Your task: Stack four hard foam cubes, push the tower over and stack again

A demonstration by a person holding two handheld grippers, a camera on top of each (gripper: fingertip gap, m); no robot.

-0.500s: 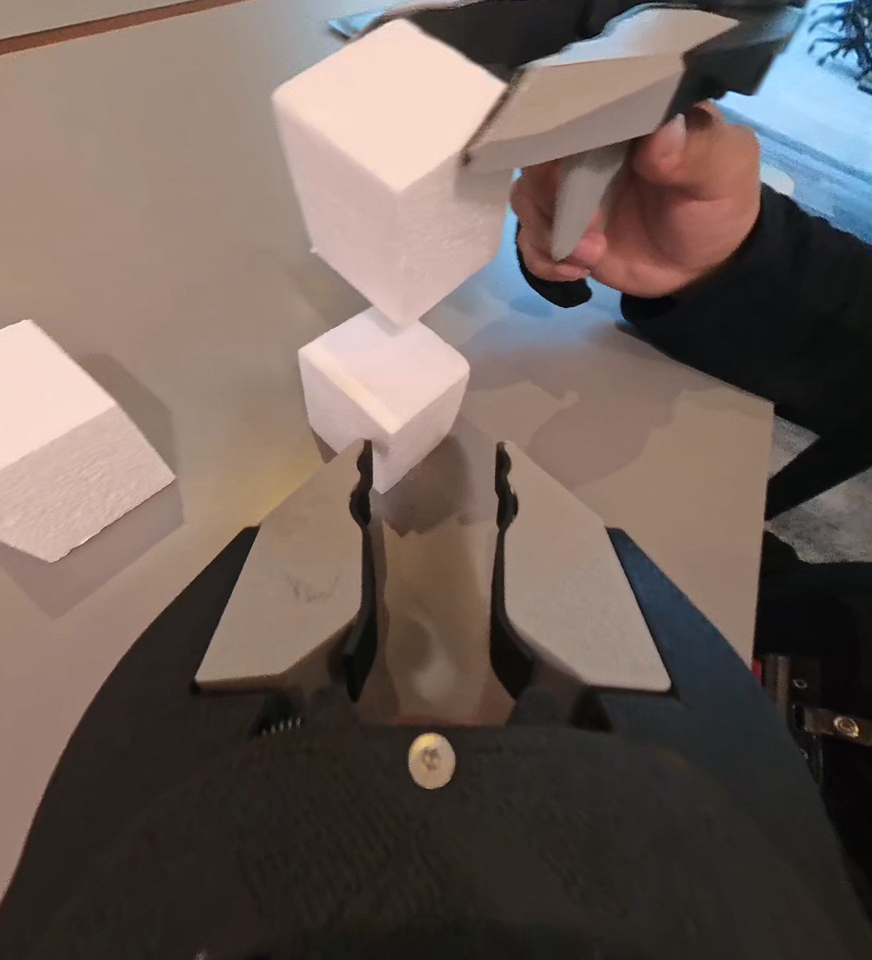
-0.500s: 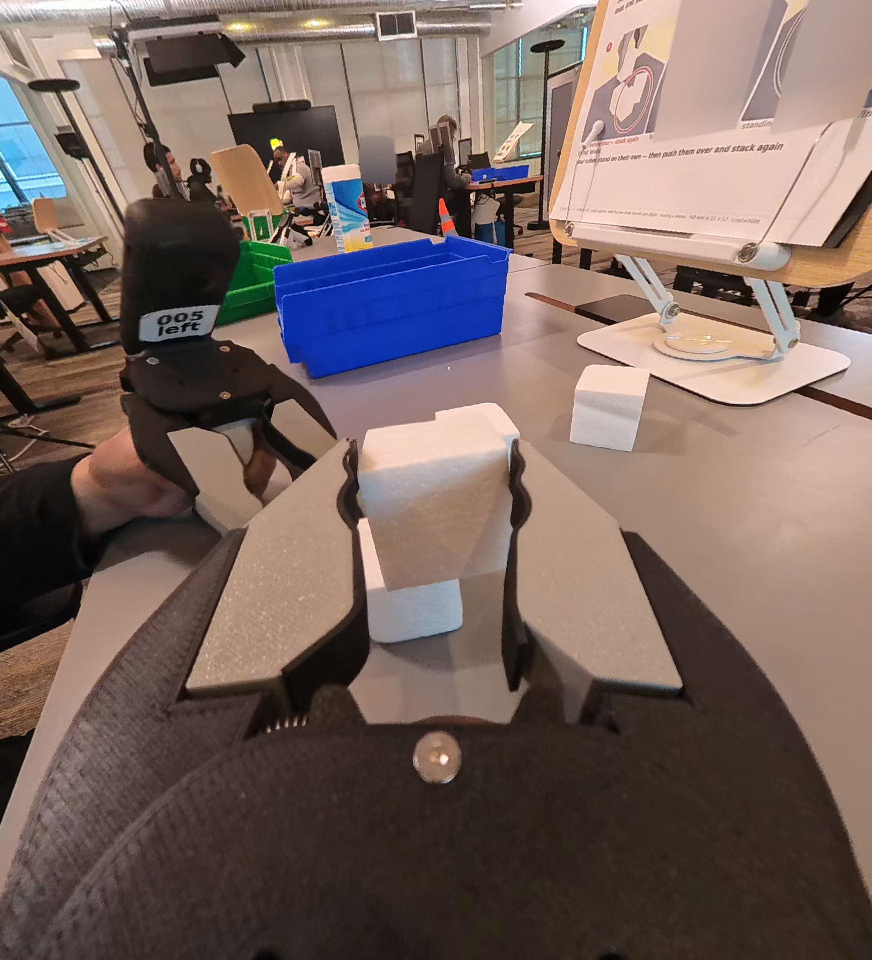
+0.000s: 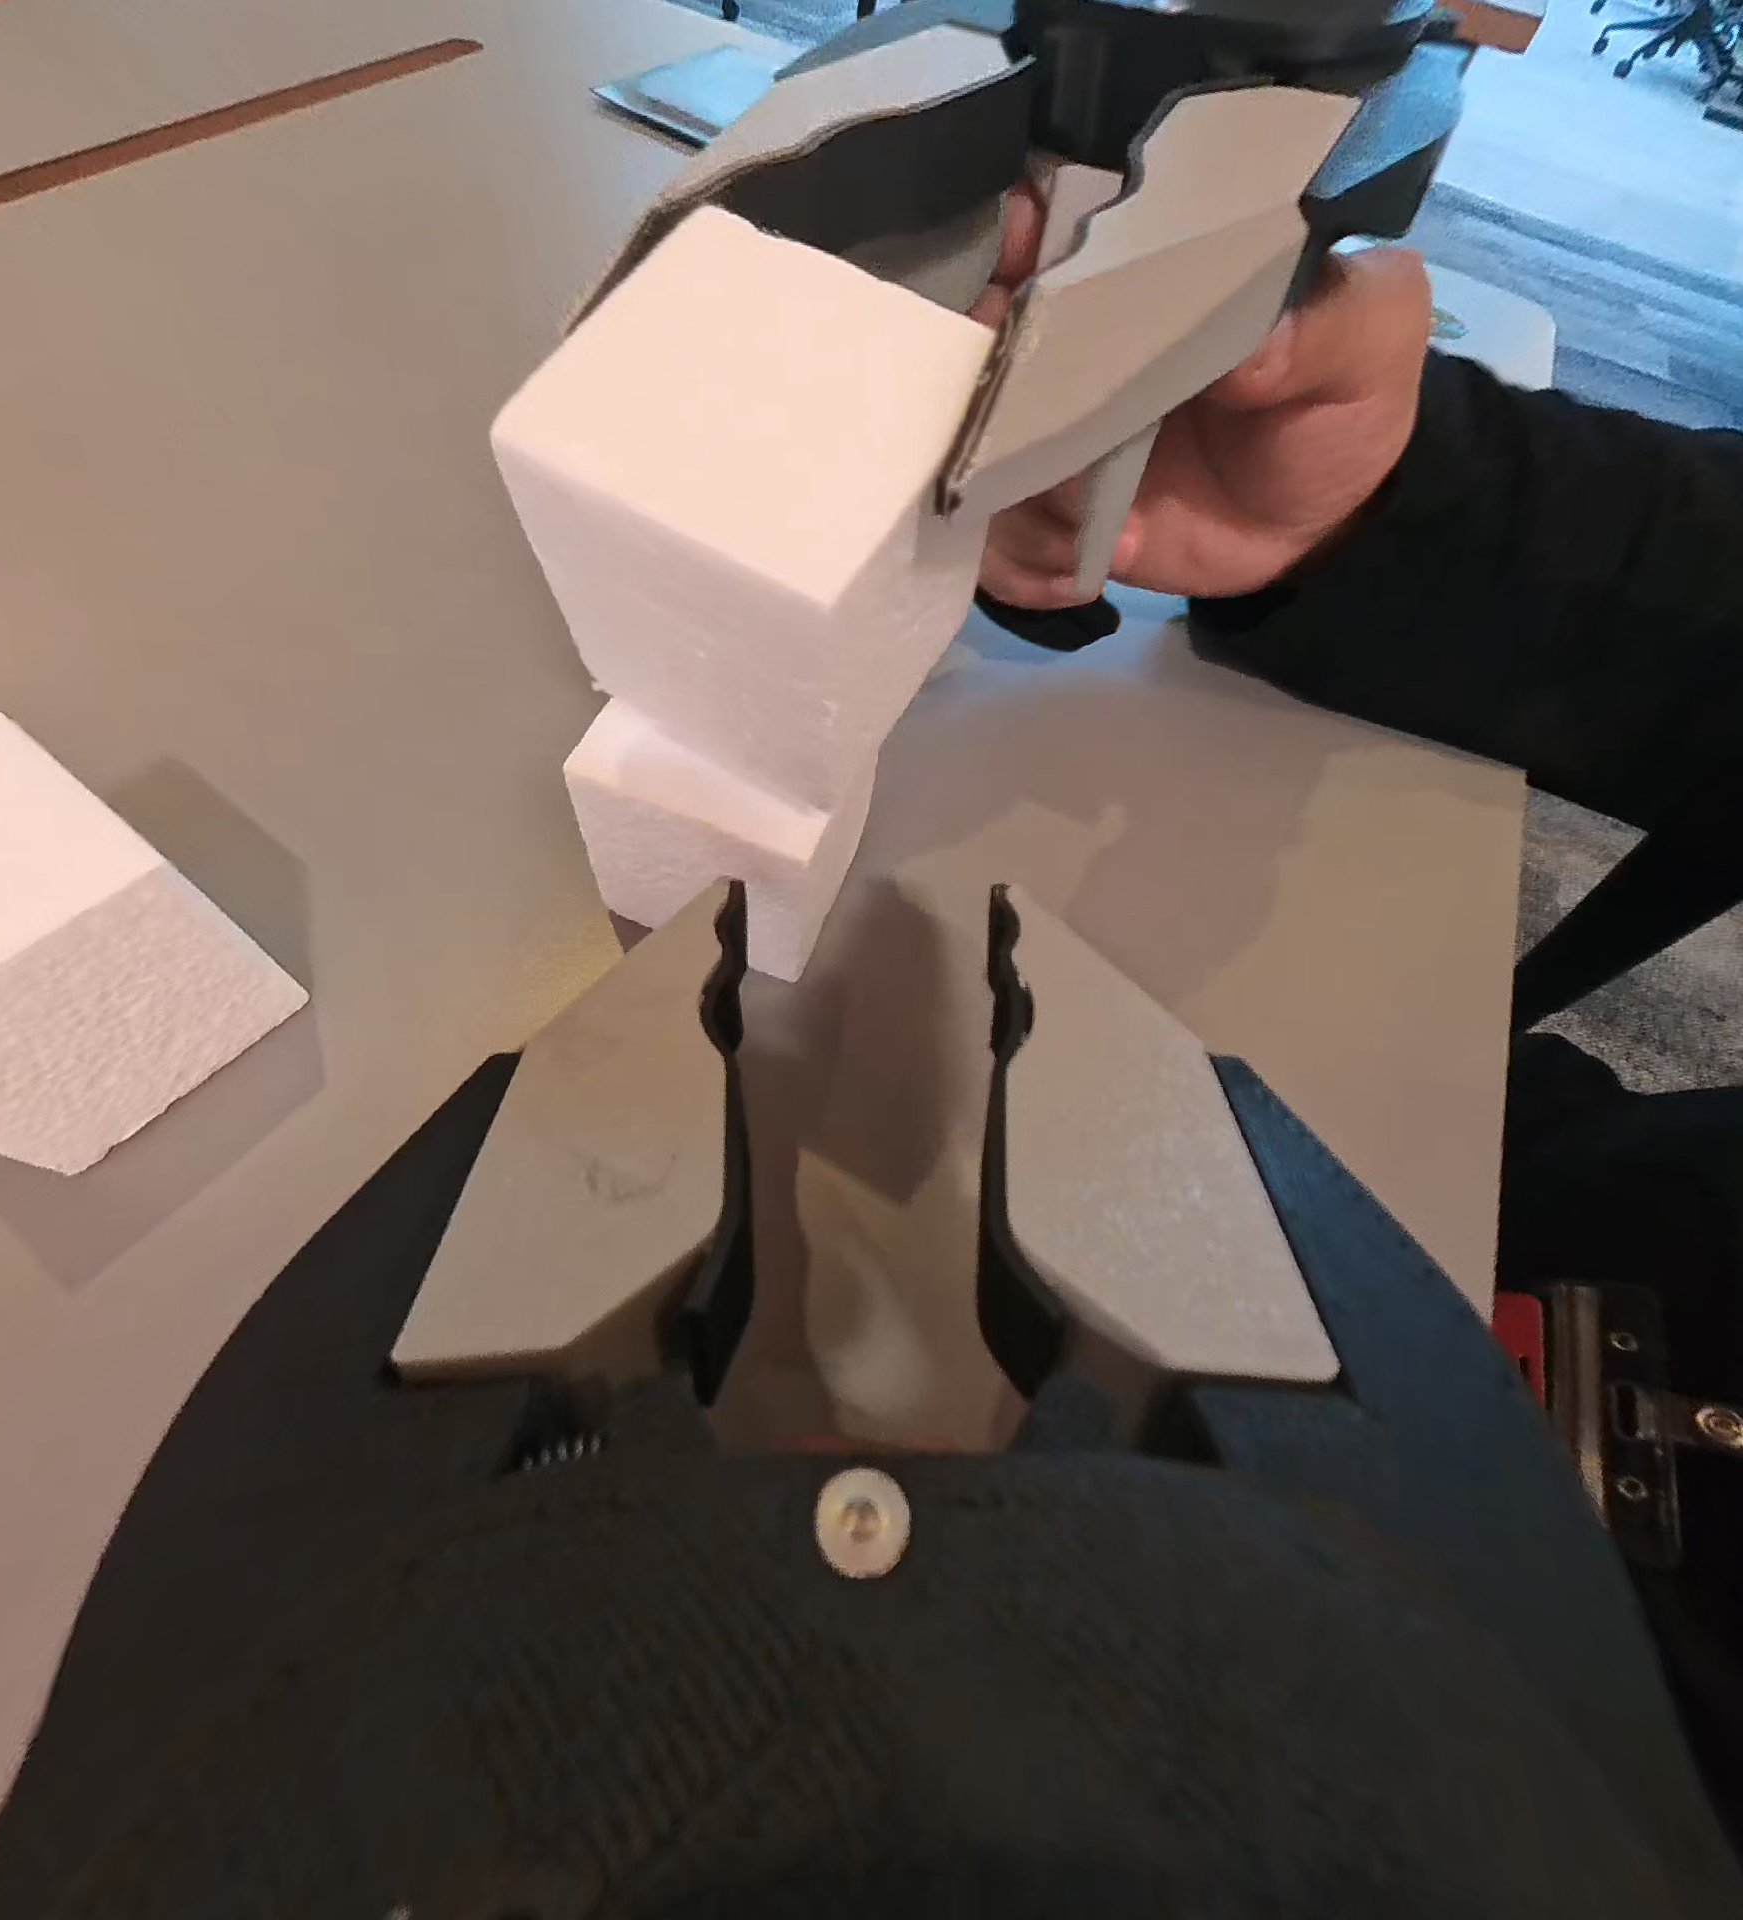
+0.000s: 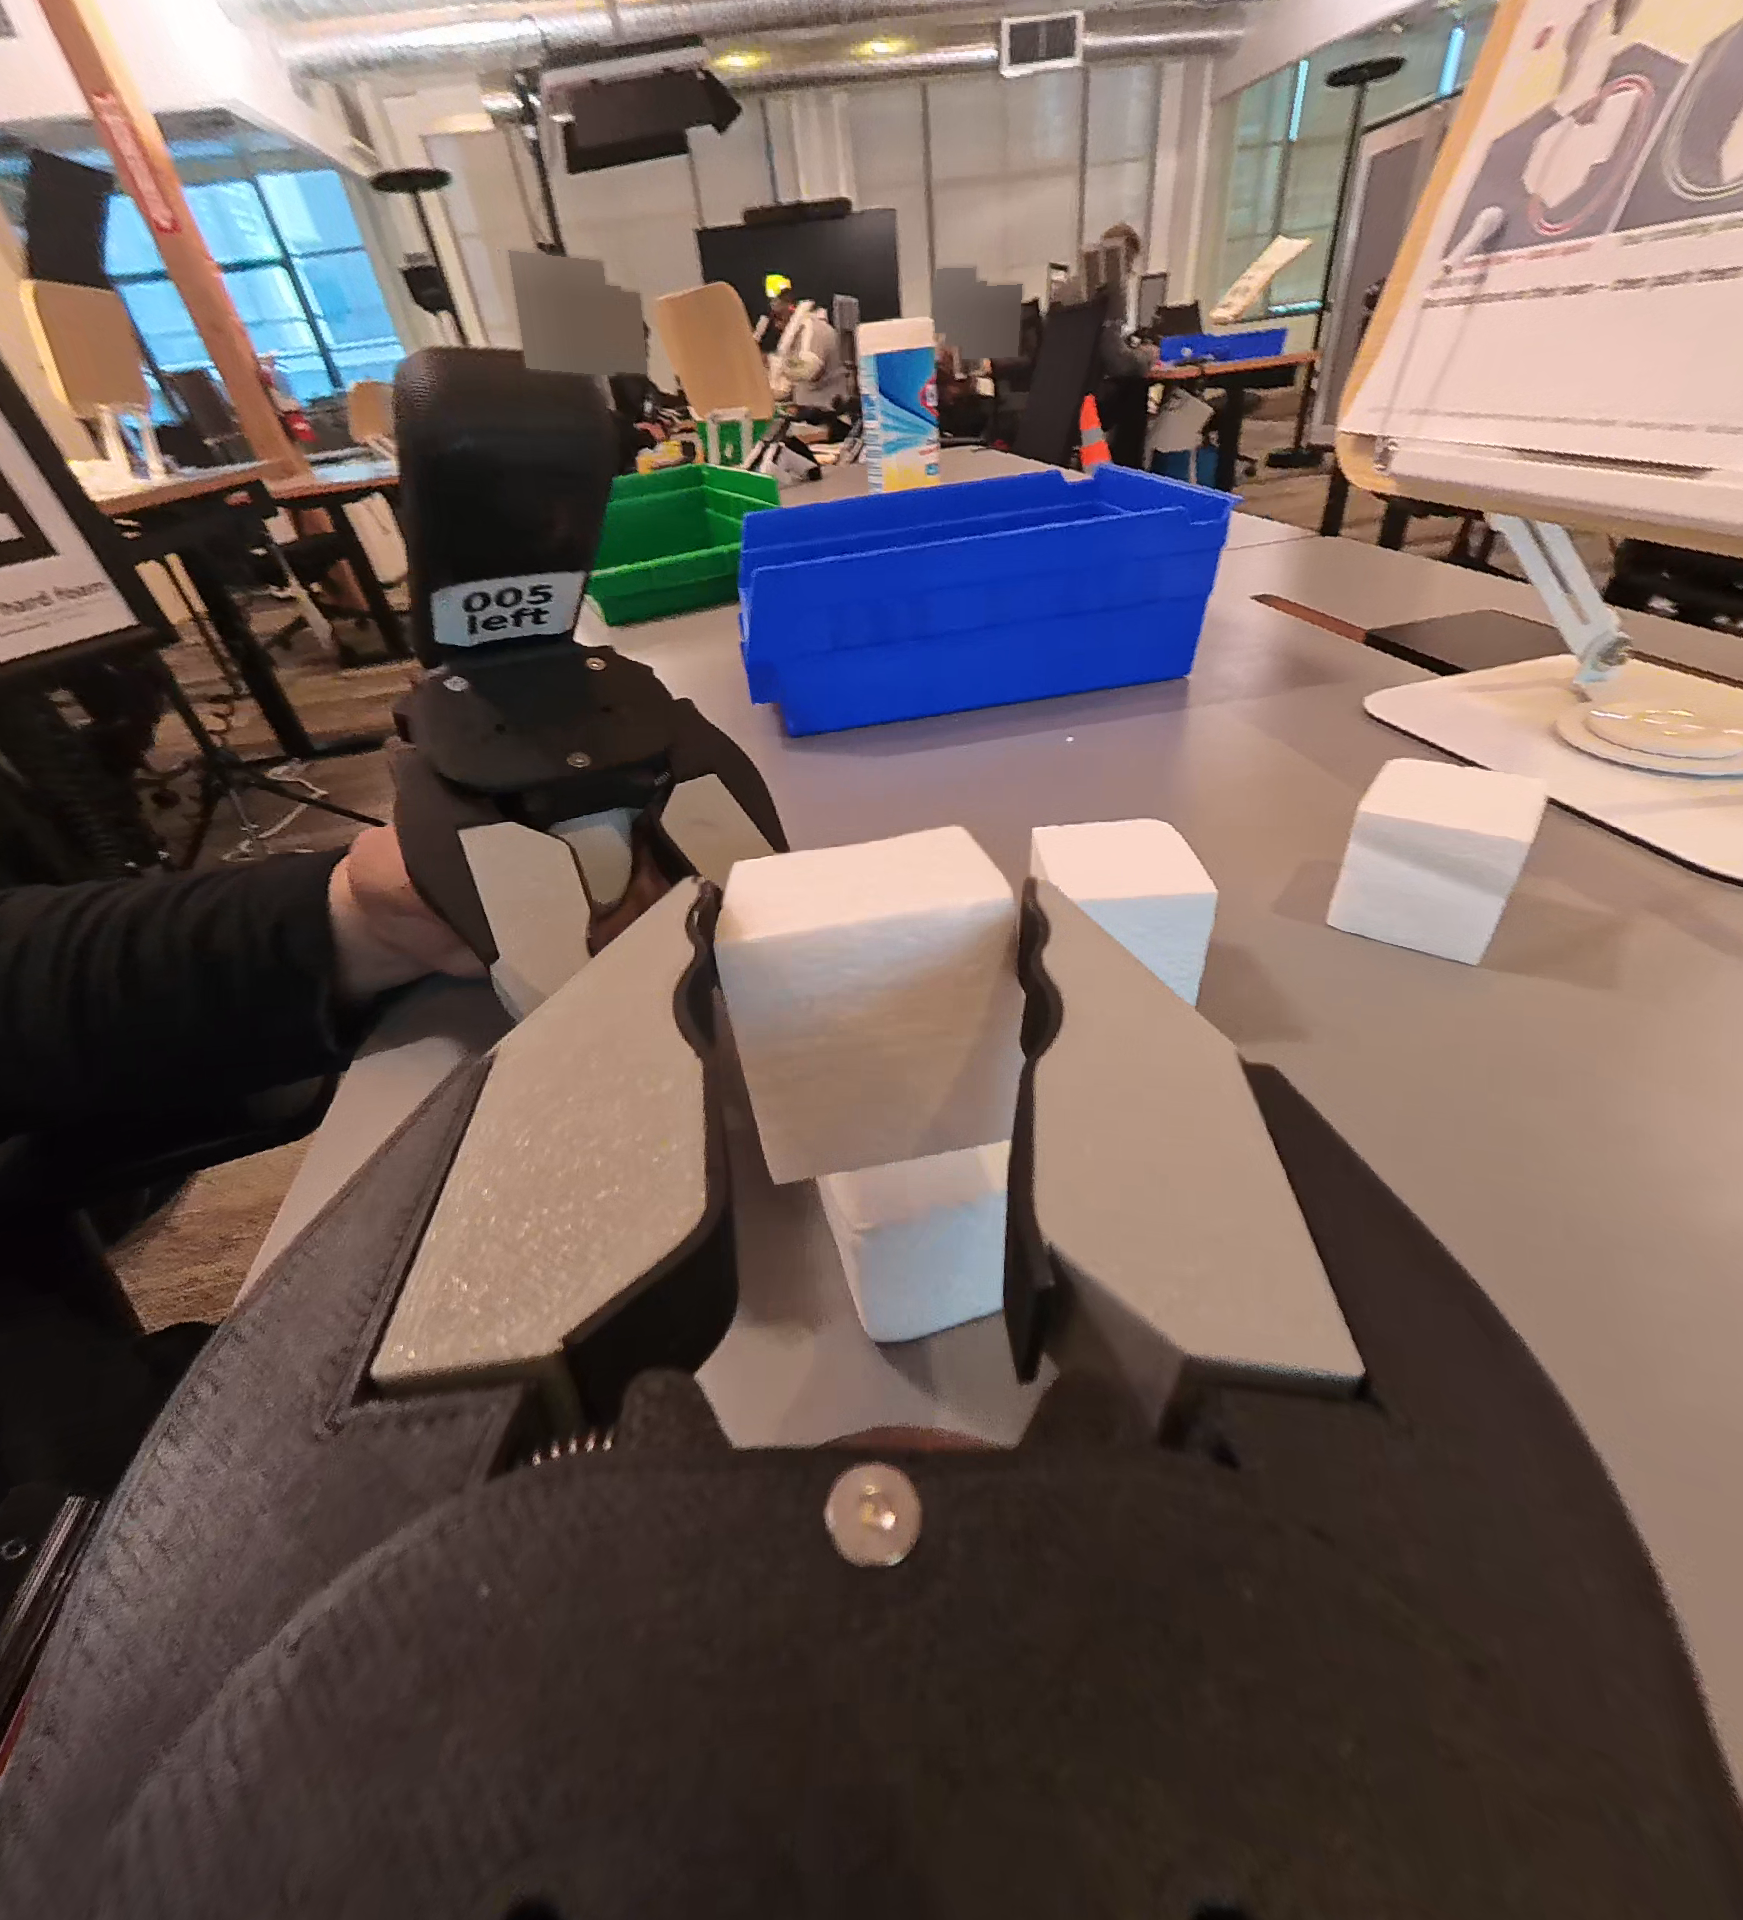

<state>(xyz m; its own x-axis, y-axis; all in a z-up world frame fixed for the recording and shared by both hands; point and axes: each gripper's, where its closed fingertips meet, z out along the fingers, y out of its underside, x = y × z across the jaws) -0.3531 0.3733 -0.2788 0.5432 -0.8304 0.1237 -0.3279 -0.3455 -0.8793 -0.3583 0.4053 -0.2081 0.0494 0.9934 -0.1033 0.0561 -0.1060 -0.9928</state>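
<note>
A cube (image 4: 862,1023) is clamped by the right tool (image 4: 865,935), skewed over the base cube (image 4: 924,1252); released so, a topple is likely. The left tool (image 3: 862,940) is held open, empty.

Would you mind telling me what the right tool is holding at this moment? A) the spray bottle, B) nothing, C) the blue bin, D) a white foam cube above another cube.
D: the right tool is shut on a white foam cube, directly over the lower cube on the table.
</note>
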